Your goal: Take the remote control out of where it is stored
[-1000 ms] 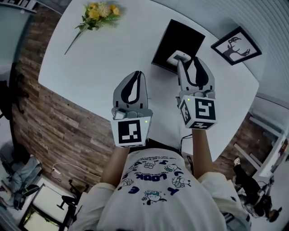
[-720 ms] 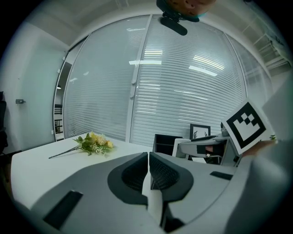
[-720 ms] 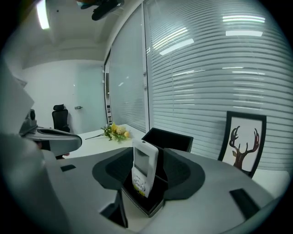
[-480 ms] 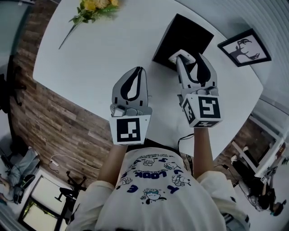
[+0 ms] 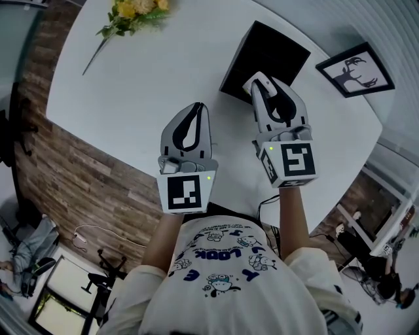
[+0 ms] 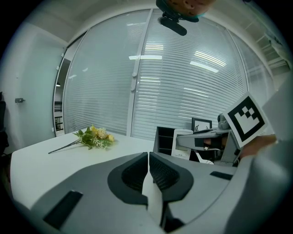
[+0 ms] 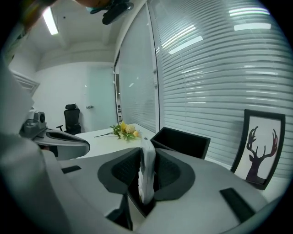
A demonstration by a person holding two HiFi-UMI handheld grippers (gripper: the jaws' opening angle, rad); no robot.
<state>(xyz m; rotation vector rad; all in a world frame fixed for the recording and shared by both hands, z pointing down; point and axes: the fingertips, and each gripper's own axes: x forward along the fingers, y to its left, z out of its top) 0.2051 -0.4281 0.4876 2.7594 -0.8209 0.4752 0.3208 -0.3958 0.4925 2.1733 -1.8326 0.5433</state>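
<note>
At the far left of the round white table (image 5: 131, 98) we see a bunch of yellow flowers with green stems (image 5: 134, 14), lying well apart from everything else. Next comes the left grey two-jaw gripper (image 6: 148, 154), hovering over the table with its dark pads brought together and nothing between them.

To its right, the right grey two-jaw gripper (image 7: 147, 151) has just been closing, and its pads now press on the slim white remote control (image 7: 146, 183). In the right gripper view we see the remote edge-on: thin, smooth and plain white, with a rounded upper end that pokes up past the jaw tips. The left gripper view shows its broad face, a flat pale rectangle standing upright with small markings low down.

The remote sits at the near edge of the open black box (image 5: 268, 49); we cannot tell whether its lower end is inside. Farther right, a black-framed picture of a deer (image 5: 355, 69) is propped near the table's edge.
</note>
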